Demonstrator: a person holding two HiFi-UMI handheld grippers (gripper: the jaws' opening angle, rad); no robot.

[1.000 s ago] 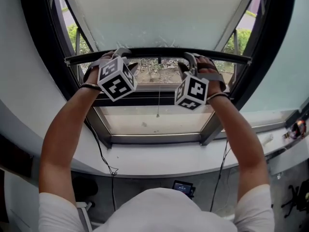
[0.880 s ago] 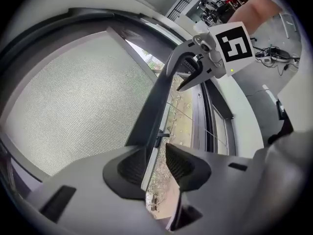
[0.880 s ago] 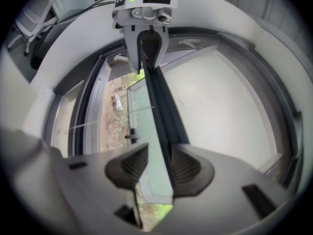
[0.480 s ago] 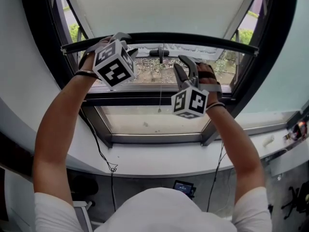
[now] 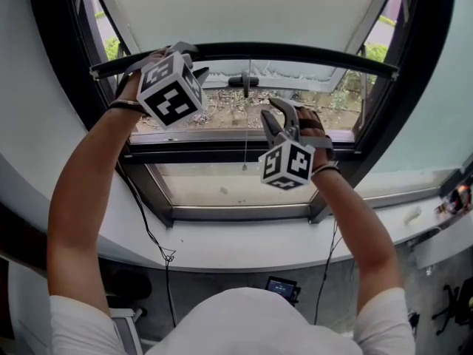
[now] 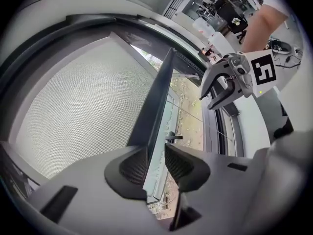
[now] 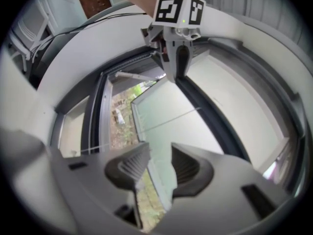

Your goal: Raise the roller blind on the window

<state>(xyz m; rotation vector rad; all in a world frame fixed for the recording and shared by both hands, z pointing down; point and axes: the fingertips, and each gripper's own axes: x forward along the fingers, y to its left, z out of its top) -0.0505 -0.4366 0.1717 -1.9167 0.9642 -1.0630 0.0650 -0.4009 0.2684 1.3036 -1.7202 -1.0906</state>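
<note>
At the left end of the blind's bottom bar (image 5: 295, 52), close to the window frame's (image 5: 222, 152) upper left corner, my left gripper (image 6: 155, 161) straddles the dark bar. Its jaws have just been closing. The bar lies between them against one pad, with a gap to the other, so it is not clamped. Above the bar, the pale roller blind (image 5: 244, 9) covers the top of the window. A thin cord (image 5: 245, 128) hangs from the bar's middle. Right of centre, below the bar and apart from it, my right gripper (image 7: 157, 166) is released, jaws spread and empty.
</note>
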